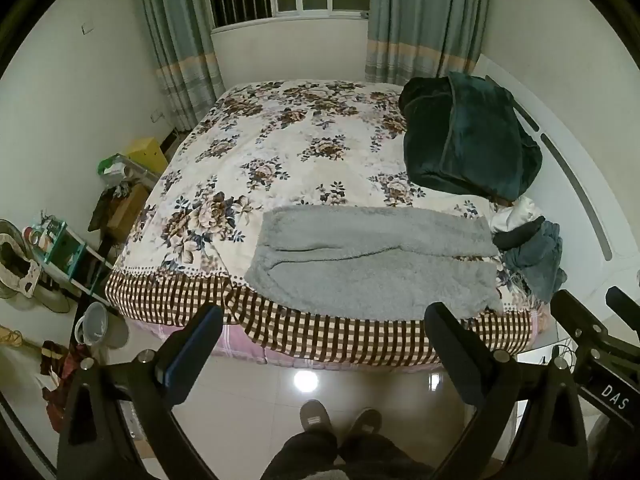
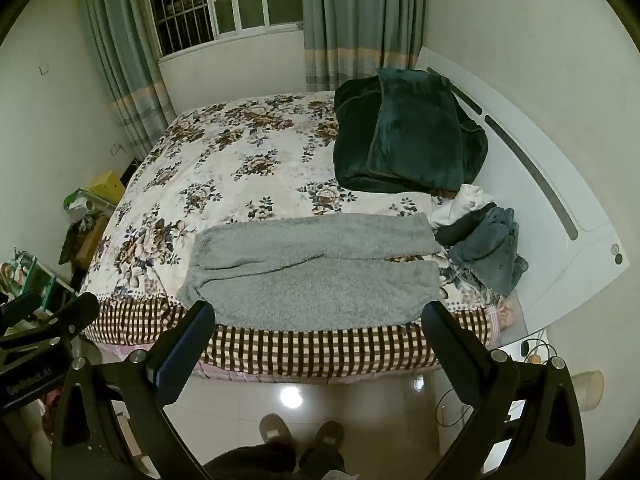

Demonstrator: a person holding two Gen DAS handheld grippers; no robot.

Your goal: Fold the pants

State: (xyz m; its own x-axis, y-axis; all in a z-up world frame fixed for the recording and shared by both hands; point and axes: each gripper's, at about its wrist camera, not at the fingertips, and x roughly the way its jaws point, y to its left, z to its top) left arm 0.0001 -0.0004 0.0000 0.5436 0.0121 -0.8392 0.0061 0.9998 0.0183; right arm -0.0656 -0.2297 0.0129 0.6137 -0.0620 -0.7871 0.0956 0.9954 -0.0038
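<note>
The grey fleece pants (image 2: 312,272) lie spread flat and unfolded on the bed (image 2: 240,168) just ahead of both empty, wide-spread grippers, left gripper (image 1: 324,344) and right gripper (image 2: 320,340), so folding looks not yet begun.

Bed (image 2: 224,152) carries a floral cover with a checked border. Grey fleece pants (image 2: 312,272) lie flat along its near edge, legs toward the right. Folded dark green blanket (image 2: 412,144) sits at far right; small clothes heap (image 2: 480,240) beside the pants' cuffs.
</note>
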